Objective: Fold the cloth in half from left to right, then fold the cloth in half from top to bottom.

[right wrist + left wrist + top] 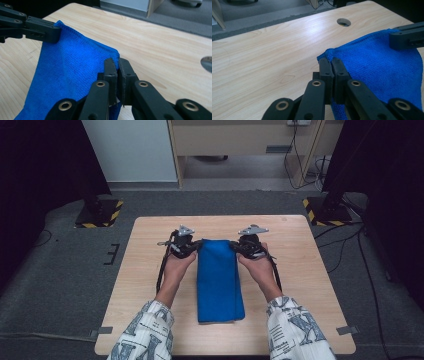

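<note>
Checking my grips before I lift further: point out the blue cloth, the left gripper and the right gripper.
blue cloth [219, 285], high view, middle of the folded strip.
left gripper [333, 65], left gripper view, jaw tips pinching the cloth's corner.
right gripper [117, 65], right gripper view, jaw tips pinching the other corner.

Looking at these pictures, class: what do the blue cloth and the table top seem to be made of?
Blue cloth: likely microfibre terry, matte; fine looped pile and a stitched hem show. Table: pale wood-grain top, probably laminate; smooth with a soft sheen.
</note>
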Motion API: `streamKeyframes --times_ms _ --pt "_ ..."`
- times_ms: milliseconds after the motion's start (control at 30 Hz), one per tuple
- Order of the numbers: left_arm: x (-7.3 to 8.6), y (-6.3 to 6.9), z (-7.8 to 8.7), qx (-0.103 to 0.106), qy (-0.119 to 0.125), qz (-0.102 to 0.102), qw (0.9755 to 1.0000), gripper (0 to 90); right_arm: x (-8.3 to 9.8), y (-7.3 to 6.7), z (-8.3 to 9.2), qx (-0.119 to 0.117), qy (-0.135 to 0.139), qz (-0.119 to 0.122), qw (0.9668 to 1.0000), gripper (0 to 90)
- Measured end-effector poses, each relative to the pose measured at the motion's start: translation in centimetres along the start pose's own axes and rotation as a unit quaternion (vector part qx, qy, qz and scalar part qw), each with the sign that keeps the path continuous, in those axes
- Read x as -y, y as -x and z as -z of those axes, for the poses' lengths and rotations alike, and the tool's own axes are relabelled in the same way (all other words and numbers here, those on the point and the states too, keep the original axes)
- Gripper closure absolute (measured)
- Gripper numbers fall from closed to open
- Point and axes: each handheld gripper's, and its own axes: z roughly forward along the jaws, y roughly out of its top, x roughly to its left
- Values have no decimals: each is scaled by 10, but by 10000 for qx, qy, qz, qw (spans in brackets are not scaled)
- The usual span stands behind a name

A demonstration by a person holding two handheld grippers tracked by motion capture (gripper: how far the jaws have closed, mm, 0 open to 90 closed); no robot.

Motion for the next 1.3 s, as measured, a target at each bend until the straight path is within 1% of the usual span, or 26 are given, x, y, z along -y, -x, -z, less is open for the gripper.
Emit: streamKeyframes --times_ms 133,200,333,400,467,533,667,867,933,1067,1167,1233,1300 --pt "-3 -1 3 -15 60 6 10000 877 -6 -3 1 14 45 26 10000 864" --pt "-3 -2 3 23 98 1 9999 876 -6 -4 0 55 18 92 9999 864" --pt "-4 -4 2 78 171 116 9998 876 -7 -3 0 103 31 112 9999 864" --pt "-7 -3 2 68 169 56 9998 876 -8 -2 0 123 50 107 9999 864" --pt "-8 -2 2 65 159 -47 9998 876 -9 -1 0 168 56 152 9997 864" --pt "-9 -2 2 90 223 39 9997 877 -9 0 0 173 41 187 9997 864" --pt "-13 -3 3 64 199 -4 9998 877 -12 1 0 169 99 156 9997 864" --pt "-16 -3 6 55 256 -25 9997 877 -14 2 1 144 182 99 9997 863" --pt "-16 -2 6 43 248 -38 9997 877 -14 1 1 133 211 139 9996 863" --pt "-13 2 11 22 252 -109 9996 877 -11 -1 4 86 244 139 9996 862" --pt "-8 6 15 22 227 -139 9996 877 -6 -3 9 31 279 159 9995 861" --pt "-4 10 20 68 304 -85 9995 877 -2 -6 14 -13 286 223 9993 860" --pt "2 15 25 86 320 -148 9993 877 3 -9 19 -52 282 274 9992 859"
